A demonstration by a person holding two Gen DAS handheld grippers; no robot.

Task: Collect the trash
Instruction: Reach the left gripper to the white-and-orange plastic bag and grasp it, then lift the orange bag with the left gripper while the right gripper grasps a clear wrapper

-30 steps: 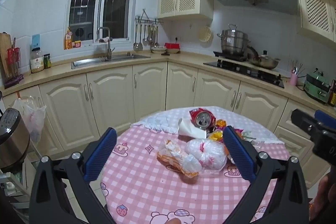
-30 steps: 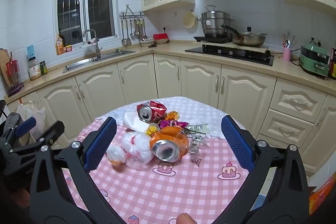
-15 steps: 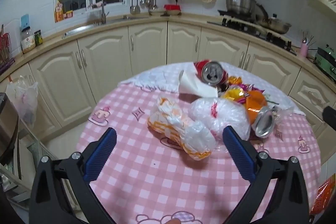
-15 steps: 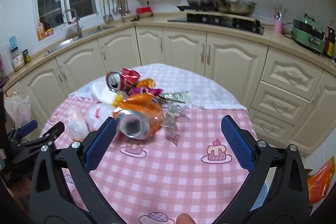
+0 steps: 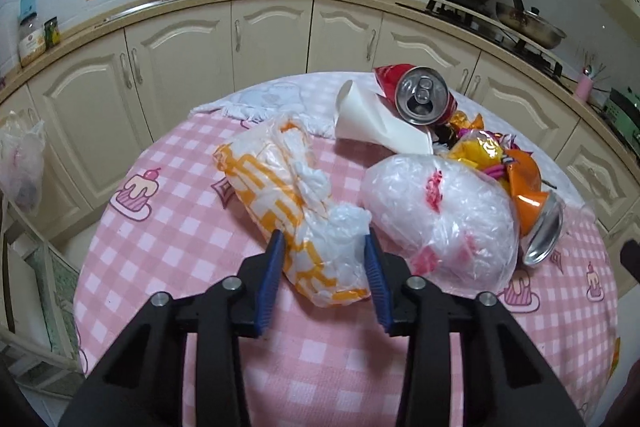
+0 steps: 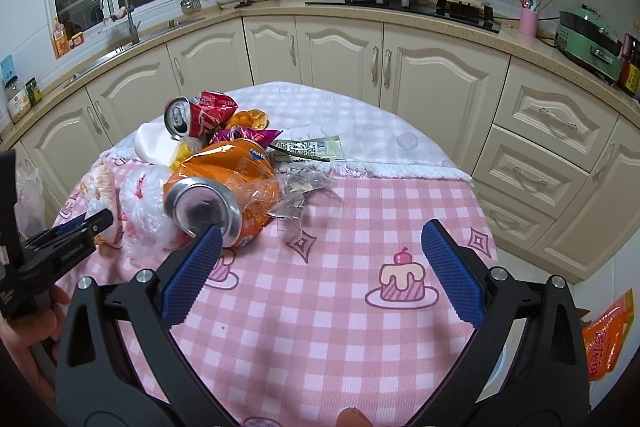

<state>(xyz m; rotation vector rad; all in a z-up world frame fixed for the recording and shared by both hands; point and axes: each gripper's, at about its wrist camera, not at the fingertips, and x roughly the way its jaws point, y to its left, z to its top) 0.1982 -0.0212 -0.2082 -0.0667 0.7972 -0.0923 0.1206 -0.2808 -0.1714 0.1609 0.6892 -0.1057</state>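
Left claw (image 5: 324,263) clenched on near end of the orange-printed bag (image 5: 288,195), which lies on the bench (image 5: 168,251). Right claw (image 6: 316,267) released, beside the orange can (image 6: 224,195). Judgement: lift bag slowly; thin film may slip.

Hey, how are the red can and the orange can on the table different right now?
The red can lies at the far side of the pile; the orange can lies nearer, by the right gripper. The red can shows its pull-tab top, the orange can another end. Both are crushed and on their sides.
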